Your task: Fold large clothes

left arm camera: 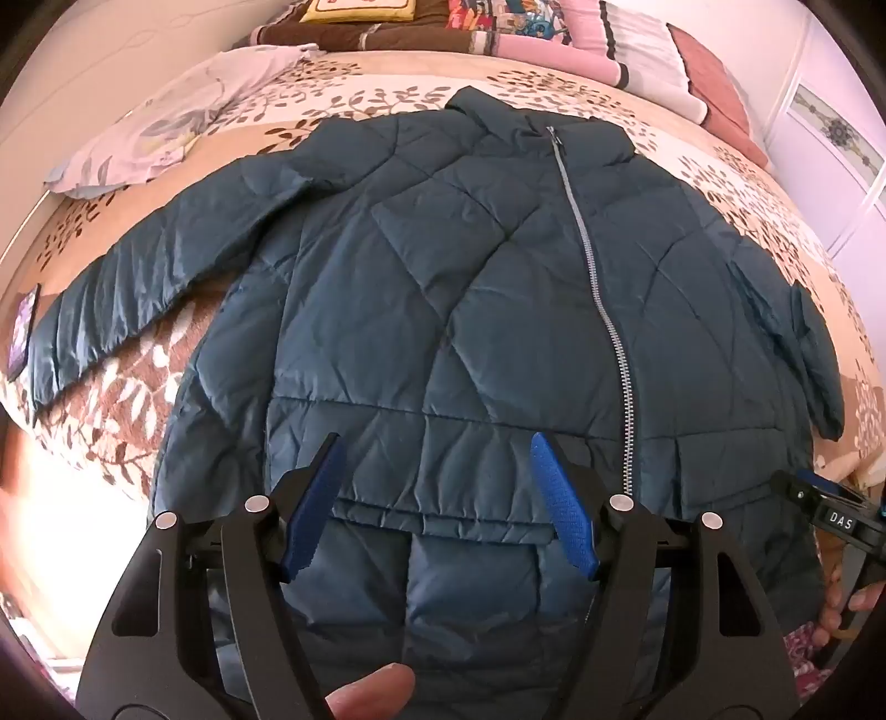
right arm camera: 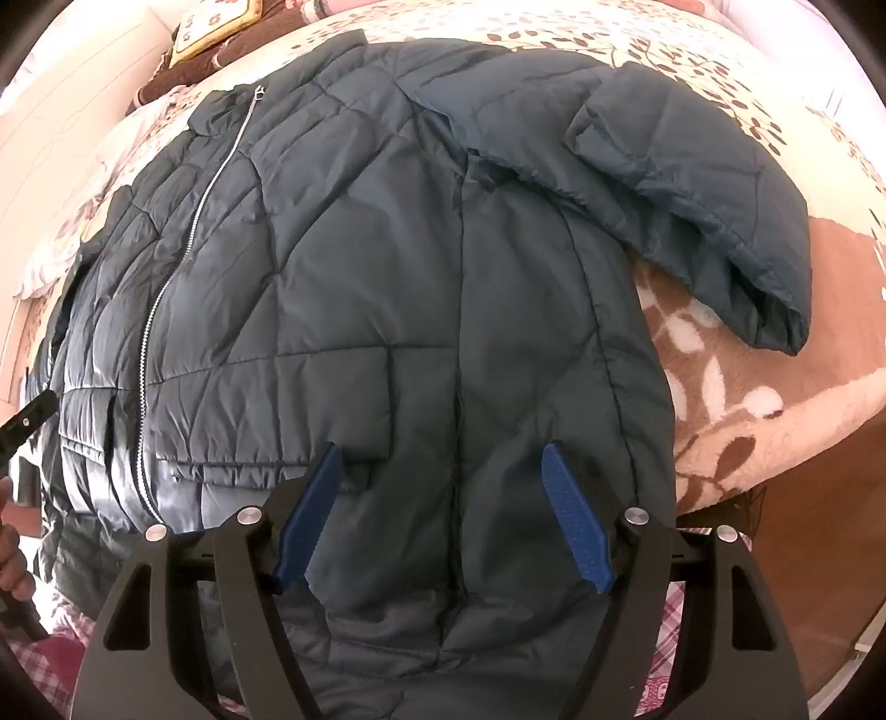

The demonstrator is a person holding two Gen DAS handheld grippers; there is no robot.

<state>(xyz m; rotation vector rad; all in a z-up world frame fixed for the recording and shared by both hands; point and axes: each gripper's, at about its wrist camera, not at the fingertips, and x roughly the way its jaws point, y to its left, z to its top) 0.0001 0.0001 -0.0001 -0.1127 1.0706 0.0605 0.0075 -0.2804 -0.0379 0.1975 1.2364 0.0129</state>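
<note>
Both the left gripper [left arm camera: 434, 498] and right gripper [right arm camera: 443, 509] hover with blue-padded jaws spread wide, empty, above a dark teal quilted zip jacket [left arm camera: 470, 288] spread on the leaf-patterned bedspread [left arm camera: 138, 387]

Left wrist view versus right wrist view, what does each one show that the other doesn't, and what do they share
Only the left wrist view shows the pale floral pillow, the pink pillows and the jacket's outstretched sleeve.

Only the right wrist view shows the other sleeve's open cuff in full, lying on the blanket.

Both show the dark teal quilted jacket zipped up, its silver zipper, the leaf-print blanket, and open blue-padded jaws over the hem: left gripper, right gripper.
</note>
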